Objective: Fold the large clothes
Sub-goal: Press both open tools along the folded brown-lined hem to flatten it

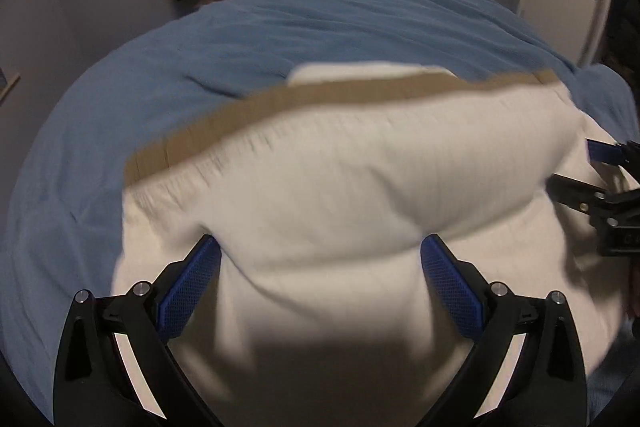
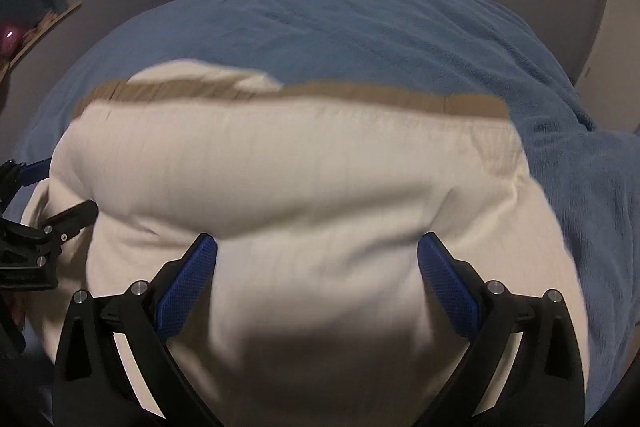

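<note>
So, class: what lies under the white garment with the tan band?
The white garment rests on a blue blanket, which shows all around it. Whatever lies directly beneath the garment is covered, and so is the bed under the blanket.

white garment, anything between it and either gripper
Nothing visible. The white garment bulges right between the spread fingers of the left gripper, and likewise at the right gripper. Only the blue bedding lies beyond it.
</note>
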A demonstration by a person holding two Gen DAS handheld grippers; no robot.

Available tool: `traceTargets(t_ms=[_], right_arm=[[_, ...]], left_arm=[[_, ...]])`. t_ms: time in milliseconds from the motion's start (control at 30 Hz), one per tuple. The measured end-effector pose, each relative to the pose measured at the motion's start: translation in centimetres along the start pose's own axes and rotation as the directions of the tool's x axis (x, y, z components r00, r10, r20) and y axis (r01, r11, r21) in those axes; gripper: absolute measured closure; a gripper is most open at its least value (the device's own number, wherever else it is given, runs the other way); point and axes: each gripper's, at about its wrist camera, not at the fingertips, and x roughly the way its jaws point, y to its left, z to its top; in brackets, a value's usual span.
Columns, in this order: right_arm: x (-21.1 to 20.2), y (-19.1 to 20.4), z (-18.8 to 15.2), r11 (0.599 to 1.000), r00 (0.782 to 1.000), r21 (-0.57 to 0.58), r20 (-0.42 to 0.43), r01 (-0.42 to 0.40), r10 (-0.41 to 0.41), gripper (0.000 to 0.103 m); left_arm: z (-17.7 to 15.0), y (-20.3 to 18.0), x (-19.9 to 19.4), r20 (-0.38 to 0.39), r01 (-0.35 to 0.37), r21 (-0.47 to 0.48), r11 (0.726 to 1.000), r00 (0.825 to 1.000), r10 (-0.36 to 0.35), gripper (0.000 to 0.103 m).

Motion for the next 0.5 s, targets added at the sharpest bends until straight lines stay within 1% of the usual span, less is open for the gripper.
traceTargets(t_ms=[100, 133, 167, 200, 267, 333, 367, 500], right_arm=[[1.7, -1.2, 1.9, 0.999, 1.0, 0.054, -0.018, -0.004, 0.005, 0.007], [2.0, -1.5, 2.1, 0.998, 1.0, 0.065, -0.019, 0.002, -0.001, 0.007], [2.5, -1.9, 2.3, 0.997, 1.0, 0.082, -0.021, 0.005, -0.004, 0.007], [3.1, -2.3, 2.3, 0.995, 1.0, 0.103, -0.03, 0.001, 0.002, 0.007], [4.1, -3.1, 1.9, 0.991, 0.999, 0.135, -0.046, -0.016, 0.023, 0.007], [4.8, -3.5, 1.1, 0.989, 0.999, 0.144, -0.033, -0.034, 0.039, 0.006], [5.0, -3.5, 0.7, 0.989, 0.999, 0.141, -0.021, -0.035, 0.038, 0.006], [5.7, -2.8, -0.4, 0.994, 1.0, 0.108, -0.005, 0.003, -0.002, 0.006]], left_arm=[[1.6, 0.7, 1.3, -0.022, -0.019, -0.026, 0.999, 1.0, 0.019, 0.005], [1.8, 1.1, 1.9, -0.037, -0.01, -0.051, 0.999, 0.999, 0.008, 0.005], [1.9, 1.4, 2.6, -0.056, 0.01, -0.07, 0.997, 0.998, -0.014, 0.005], [1.8, 1.8, 3.7, -0.092, 0.051, -0.102, 0.993, 0.994, -0.06, 0.005], [1.5, 2.6, 5.1, -0.124, 0.111, -0.157, 0.981, 0.984, -0.131, 0.005], [0.9, 3.1, 5.7, -0.12, 0.153, -0.181, 0.971, 0.977, -0.176, 0.005], [0.5, 3.0, 5.8, -0.113, 0.162, -0.178, 0.971, 0.977, -0.184, 0.005], [0.0, 2.7, 6.5, -0.107, 0.156, -0.158, 0.975, 0.979, -0.174, 0.005]])
